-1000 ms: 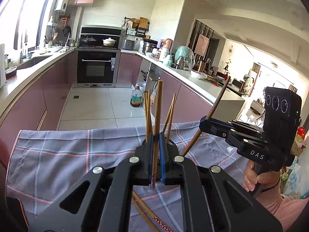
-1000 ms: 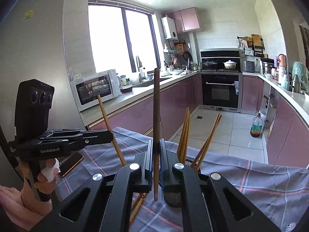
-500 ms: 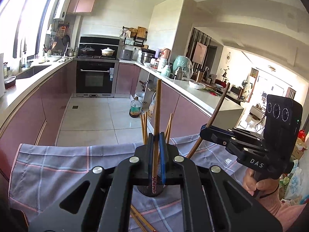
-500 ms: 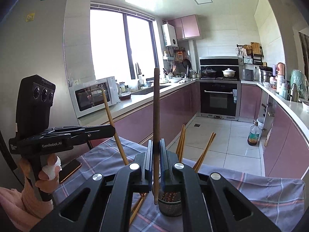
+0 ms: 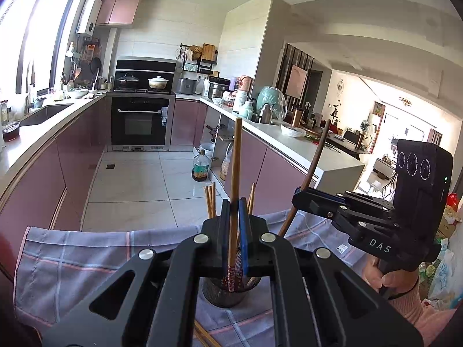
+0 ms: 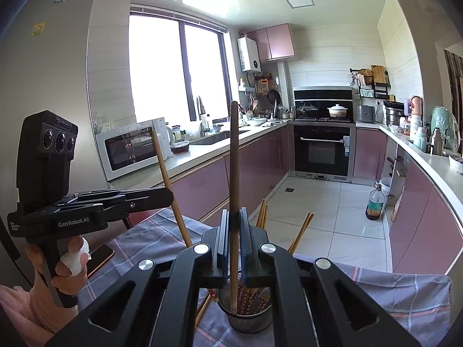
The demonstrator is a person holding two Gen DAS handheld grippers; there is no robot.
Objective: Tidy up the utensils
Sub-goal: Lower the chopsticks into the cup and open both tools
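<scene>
A light bamboo chopstick (image 5: 235,190) is pinched upright in the left gripper (image 5: 234,245), a dark chopstick (image 6: 233,190) likewise in the right gripper (image 6: 233,248), both over the mesh holder (image 6: 249,315) on the checked cloth (image 5: 75,260). Each tip should be lowered inside the rim before the fingers are spread; loose chopsticks (image 5: 204,335) lie nearer.
</scene>
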